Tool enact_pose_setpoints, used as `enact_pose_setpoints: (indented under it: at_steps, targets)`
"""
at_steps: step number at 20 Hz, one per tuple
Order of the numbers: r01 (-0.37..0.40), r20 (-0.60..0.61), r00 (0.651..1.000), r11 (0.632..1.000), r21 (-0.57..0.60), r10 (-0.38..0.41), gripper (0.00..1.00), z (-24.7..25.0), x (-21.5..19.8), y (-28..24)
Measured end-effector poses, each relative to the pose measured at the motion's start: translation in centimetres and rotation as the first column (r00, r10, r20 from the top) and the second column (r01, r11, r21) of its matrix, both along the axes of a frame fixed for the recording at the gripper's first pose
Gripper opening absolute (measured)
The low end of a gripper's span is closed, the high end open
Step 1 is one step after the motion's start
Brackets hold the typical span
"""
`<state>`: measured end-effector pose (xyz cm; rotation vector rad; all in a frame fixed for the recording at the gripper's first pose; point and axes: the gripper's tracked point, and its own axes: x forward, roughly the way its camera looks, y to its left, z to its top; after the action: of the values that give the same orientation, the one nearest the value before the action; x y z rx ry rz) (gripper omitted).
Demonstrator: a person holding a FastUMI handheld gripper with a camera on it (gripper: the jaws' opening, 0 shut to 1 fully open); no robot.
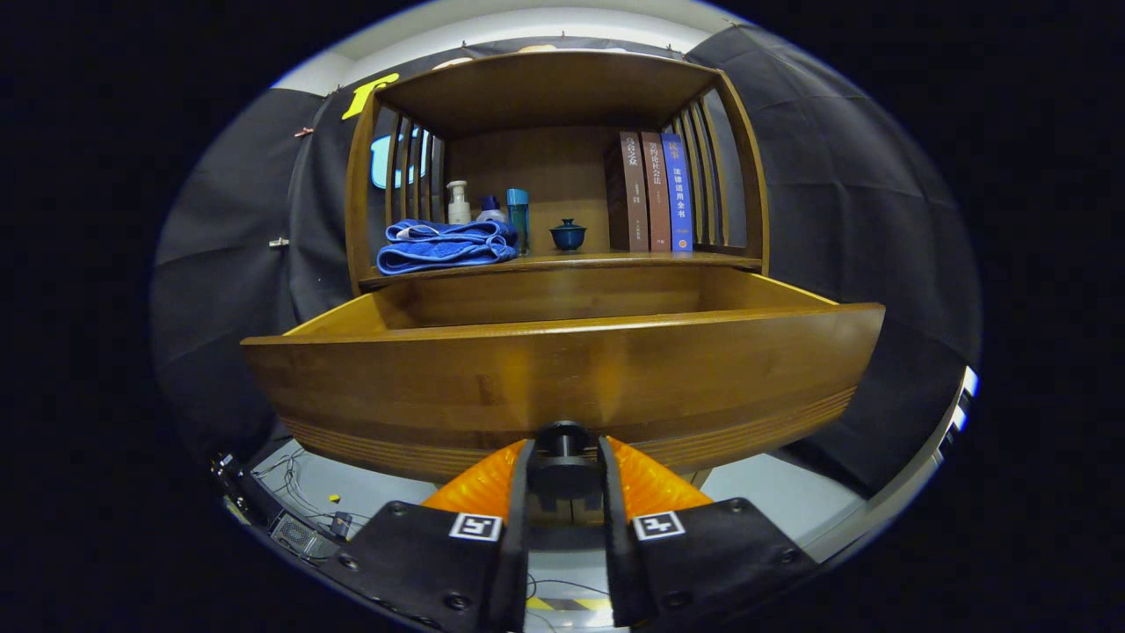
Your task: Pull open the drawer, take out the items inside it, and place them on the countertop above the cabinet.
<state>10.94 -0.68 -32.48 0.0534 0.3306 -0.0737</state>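
Observation:
The wooden drawer (562,369) of the cabinet stands pulled out toward me, its front panel close ahead. A dark round knob (562,437) sits low on the middle of that panel. My gripper (563,453) is shut on the knob, one finger on each side of it. The drawer's inside walls show above the front panel, but whatever lies in it is hidden by the panel. The countertop (562,261) above the drawer carries a folded blue towel (446,245), a small blue lidded cup (568,234) and three upright books (655,192).
A white pump bottle (458,203) and blue bottles (517,215) stand behind the towel. Slatted wooden sides and a top shelf (545,83) enclose the countertop. Cables and a small box (303,527) lie on the floor below left.

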Motion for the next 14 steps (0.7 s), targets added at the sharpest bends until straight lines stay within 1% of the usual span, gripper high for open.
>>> enact_pose_setpoints:
  at_steps: [2,5,7,9,12,14]
  targets:
    - [-0.012,0.019,1.000,1.000,-0.005,0.012,0.50,0.2,-0.5,0.1]
    - [-0.013,0.039,0.999,1.000,-0.025,0.014,1.00,1.1,-1.4,-0.4]
    - [-0.009,0.053,0.999,1.000,-0.028,0.010,0.99,2.4,-2.4,-0.9]
    - [-0.027,0.074,0.997,1.000,0.004,0.026,0.99,5.1,-2.8,-0.8]
    - [-0.065,0.130,0.990,0.997,0.050,0.058,0.99,11.2,-2.5,-0.7]
    - [-0.088,0.149,0.986,0.995,0.044,0.080,0.99,15.0,-1.6,-0.8]
